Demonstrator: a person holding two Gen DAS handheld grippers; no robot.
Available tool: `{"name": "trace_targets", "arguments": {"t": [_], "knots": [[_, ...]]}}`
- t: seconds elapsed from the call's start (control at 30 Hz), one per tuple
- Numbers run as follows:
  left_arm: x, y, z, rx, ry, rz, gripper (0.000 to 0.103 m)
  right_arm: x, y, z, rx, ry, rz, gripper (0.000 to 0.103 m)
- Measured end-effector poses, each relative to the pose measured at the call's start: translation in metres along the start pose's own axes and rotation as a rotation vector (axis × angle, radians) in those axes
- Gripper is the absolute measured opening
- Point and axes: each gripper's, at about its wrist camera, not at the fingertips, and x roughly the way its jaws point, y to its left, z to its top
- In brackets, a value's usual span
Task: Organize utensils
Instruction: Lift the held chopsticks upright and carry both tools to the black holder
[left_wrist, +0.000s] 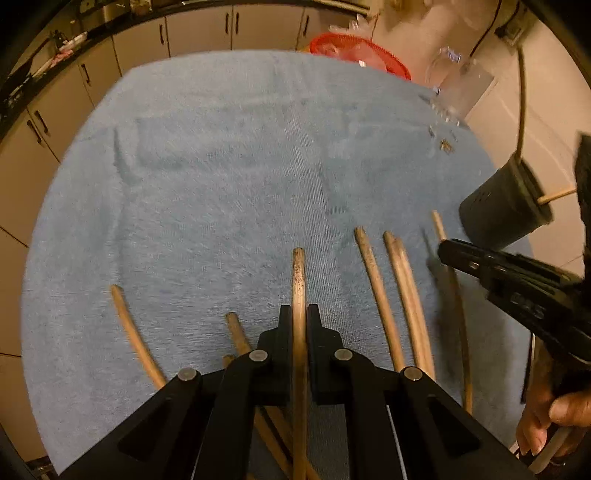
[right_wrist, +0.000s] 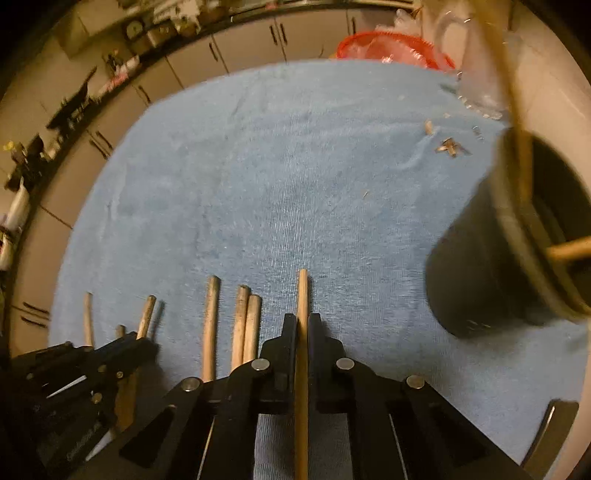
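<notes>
On the blue towel (left_wrist: 229, 177) wooden sticks lie fanned out side by side, their tips pointing away from the cameras; the left gripper (left_wrist: 299, 314) is pinched tight on one speckled stick (left_wrist: 298, 273), which runs straight up between its fingers; the right gripper (right_wrist: 303, 323) is likewise pressed together on a paler, thinner stick (right_wrist: 302, 291), the end poking out past the fingertips. To the right a black cup (right_wrist: 476, 273) sits tilted on the towel with a couple of sticks already leaning out of its mouth; three more sticks (right_wrist: 242, 325) lie just beside the right gripper's catch, and others lie near the left gripper. Both held sticks are gripped near their far ends, so the long tail hangs behind; my guess is that a quick swing toward the cup could let a stick pivot in the pads or slip out; the trailing end may also sweep the neighbours out of line; and a careless poke at the rim could tip the leaning cup over.
</notes>
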Motion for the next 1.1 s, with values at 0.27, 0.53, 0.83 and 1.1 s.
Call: {"name": "trace_targets", "arguments": {"t": [0.27,0.53,0.83,1.1], "knots": [[-0.086,0.003,-0.010,-0.027,-0.180,-0.045,0.007,-0.116,0.005,-0.027,-0.025,-0.303,0.148,0.006],[-0.142,-0.008,-0.025,-0.015,-0.286,-0.050,0.007,-0.175,0.013,-0.051,-0.069,-0.489,0.149,0.006],[-0.170,-0.017,-0.030,-0.004,-0.331,-0.048,0.007,-0.199,0.012,-0.067,-0.059,-0.543,0.173,0.006],[-0.174,-0.028,-0.029,0.016,-0.329,-0.049,0.007,-0.201,0.011,-0.069,-0.061,-0.548,0.196,0.006]]}}
